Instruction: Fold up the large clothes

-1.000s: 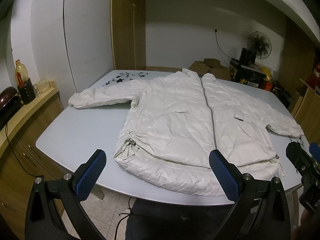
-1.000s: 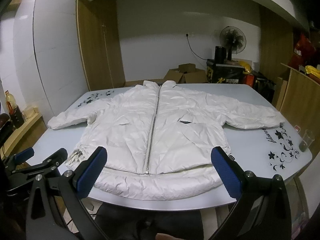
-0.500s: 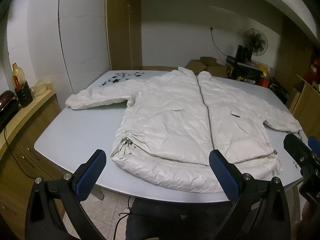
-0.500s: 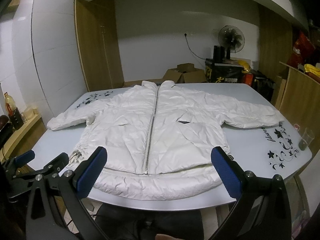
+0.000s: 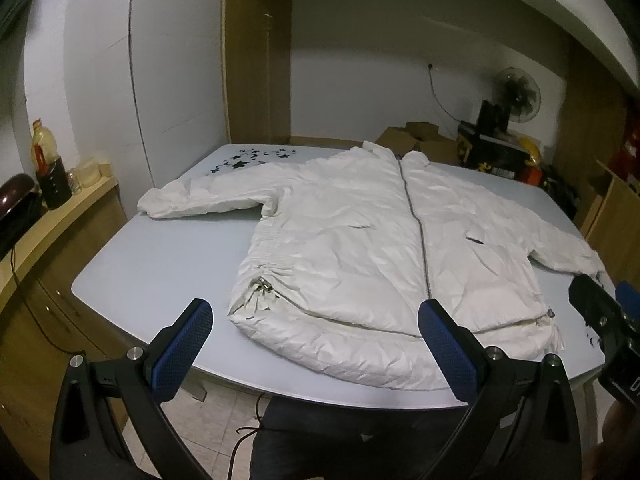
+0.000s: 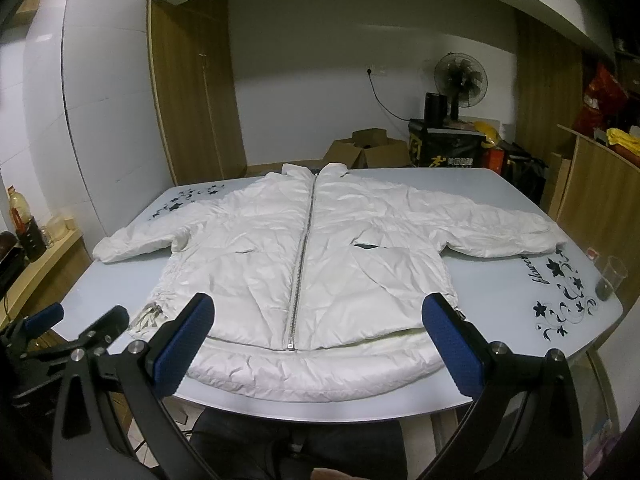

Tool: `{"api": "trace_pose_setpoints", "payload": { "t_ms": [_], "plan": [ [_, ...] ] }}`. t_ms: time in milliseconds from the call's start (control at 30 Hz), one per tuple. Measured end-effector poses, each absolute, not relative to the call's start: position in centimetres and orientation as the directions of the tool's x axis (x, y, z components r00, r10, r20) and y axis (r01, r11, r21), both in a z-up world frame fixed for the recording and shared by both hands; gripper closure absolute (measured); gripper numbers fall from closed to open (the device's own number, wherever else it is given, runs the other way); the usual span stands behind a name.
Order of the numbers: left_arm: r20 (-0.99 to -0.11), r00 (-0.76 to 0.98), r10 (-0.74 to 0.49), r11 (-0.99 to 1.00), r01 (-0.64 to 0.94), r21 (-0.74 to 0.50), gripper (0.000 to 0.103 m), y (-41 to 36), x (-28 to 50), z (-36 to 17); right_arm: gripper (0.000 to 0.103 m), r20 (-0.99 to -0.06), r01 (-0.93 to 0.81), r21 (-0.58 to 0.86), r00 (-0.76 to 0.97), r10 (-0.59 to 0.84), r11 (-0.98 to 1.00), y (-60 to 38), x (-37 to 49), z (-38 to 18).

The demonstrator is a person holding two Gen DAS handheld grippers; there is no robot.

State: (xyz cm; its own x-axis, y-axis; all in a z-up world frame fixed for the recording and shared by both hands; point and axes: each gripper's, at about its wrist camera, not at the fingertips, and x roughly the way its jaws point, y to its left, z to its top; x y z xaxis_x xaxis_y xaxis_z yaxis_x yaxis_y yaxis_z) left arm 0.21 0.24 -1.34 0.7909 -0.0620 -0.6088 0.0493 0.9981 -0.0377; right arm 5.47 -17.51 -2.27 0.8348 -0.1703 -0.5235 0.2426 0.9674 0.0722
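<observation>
Nearest to the viewer, the left gripper (image 5: pixel 314 334) is hanging just short of the table's near edge, its blue-padded fingers (image 5: pixel 182 350) standing wide apart and holding nothing. The right gripper (image 6: pixel 316 334) is sitting beside it in the same way, spread wide and empty, level with the near hem of the jacket.

The white padded jacket (image 6: pixel 304 264) is lying flat and face up on the pale blue table (image 5: pixel 160 264), zipped closed along the zipper (image 6: pixel 300 268), with its hem toward the table's near edge and its collar (image 6: pixel 312 170) toward the far edge. Both sleeves are stretching out sideways from the jacket body: the left sleeve (image 5: pixel 200 204) is reaching toward the star print at the far left corner of the table, and the right sleeve (image 6: pixel 500 232) is pointing toward the floral print and the small glass (image 6: pixel 608 280) at the right edge.

Judging by this, the folding is not yet starting: no sleeve is lying across the body and no part of the hem is turned over. The spreading and smoothing look done; the sleeve folds, the side folds and the final doubling all appear to be waiting.

Beyond the table's far edge, cardboard boxes (image 6: pixel 368 152) and a standing fan (image 6: pixel 460 80) are sitting against the back wall.
</observation>
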Motion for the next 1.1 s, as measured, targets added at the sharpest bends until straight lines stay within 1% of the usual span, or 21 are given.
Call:
{"api": "trace_pose_setpoints", "payload": {
  "t_ms": [300,667,1100],
  "plan": [
    [-0.611,0.790,-0.054,0.998,0.036,-0.042,0.000,0.6,0.3,-1.5,0.000,-0.528,0.246,0.064,0.831,-0.176,0.967,-17.3,5.5,-2.3],
    [-0.626,0.780,-0.003,1.000,-0.006,-0.012,0.000,1.1,1.1,-1.8,0.000,-0.538,0.243,0.066,0.826,-0.171,0.968,-17.5,5.5,-3.0],
    [-0.634,0.773,-0.013,1.000,0.007,-0.012,0.000,0.8,1.3,-2.1,0.000,-0.550,0.241,0.063,0.818,-0.168,0.969,-17.5,5.9,-3.6]
  ]
}}
